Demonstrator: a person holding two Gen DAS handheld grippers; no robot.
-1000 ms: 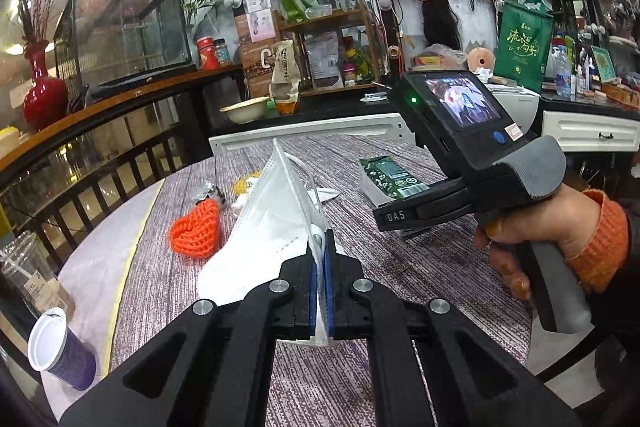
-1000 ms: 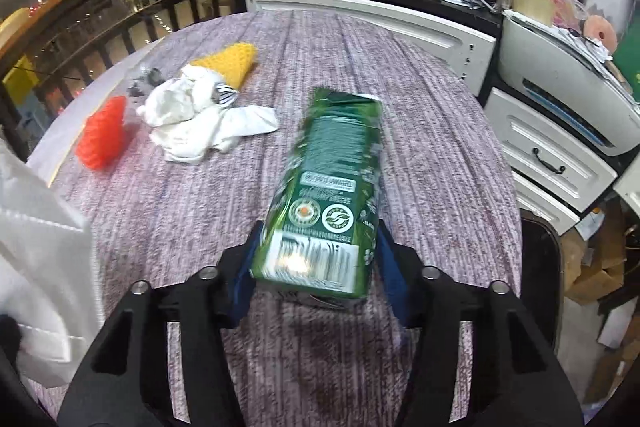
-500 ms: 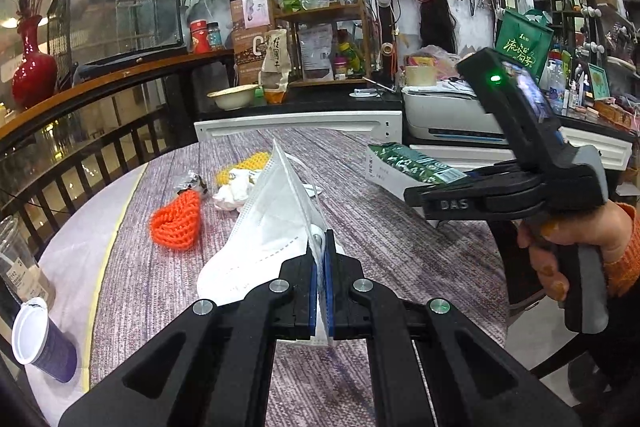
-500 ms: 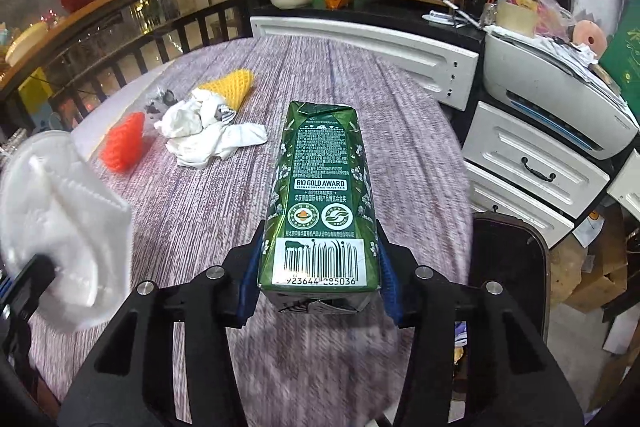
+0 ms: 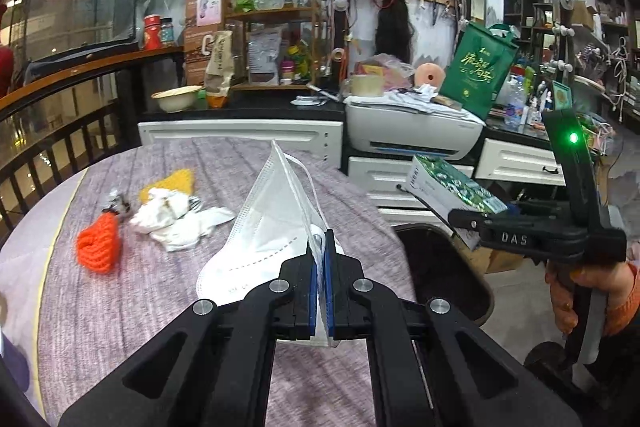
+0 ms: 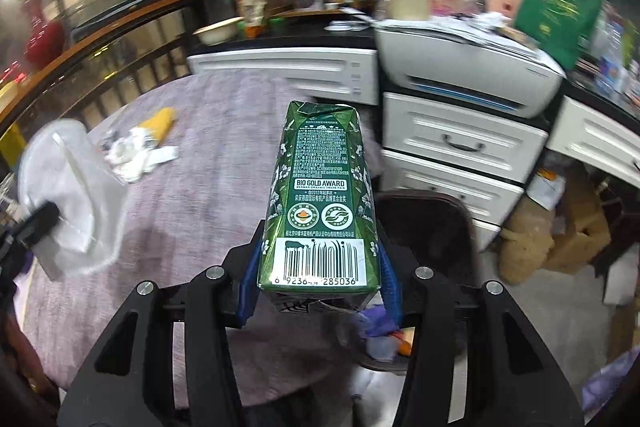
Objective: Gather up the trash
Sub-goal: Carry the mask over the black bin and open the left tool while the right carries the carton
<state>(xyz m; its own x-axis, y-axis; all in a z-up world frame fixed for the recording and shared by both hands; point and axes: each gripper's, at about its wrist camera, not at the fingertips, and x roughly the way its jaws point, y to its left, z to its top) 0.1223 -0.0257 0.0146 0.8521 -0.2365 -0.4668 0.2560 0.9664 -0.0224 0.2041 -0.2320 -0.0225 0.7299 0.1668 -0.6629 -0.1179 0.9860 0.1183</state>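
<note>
Carton (image 6: 320, 195), green, stiff-sided and probably light, sits clamped low across its sides in right gripper (image 6: 318, 283) above dark bin (image 6: 440, 223) right of table (image 6: 208, 163); limp mask (image 5: 272, 227) is pinched edge-on in shut left gripper (image 5: 320, 287).

Face mask (image 5: 272, 227) is soft white nonwoven cloth w/ stitched seams, matt; green carton (image 6: 320, 195) is glossy printed card w/ a white barcode panel. Table (image 5: 120, 307) is covered in purplish-grey streaked cloth, matt & slightly rough; on it an orange knitted heart (image 5: 98, 247), chunky yarn, & crumpled white tissue (image 5: 176, 219), paper. Left gripper (image 5: 319, 267) & right gripper (image 6: 318, 281): matt black plastic, shiny metal bolts, blue rubbery pads; bin (image 5: 440, 271) looks smooth dark plastic.
</note>
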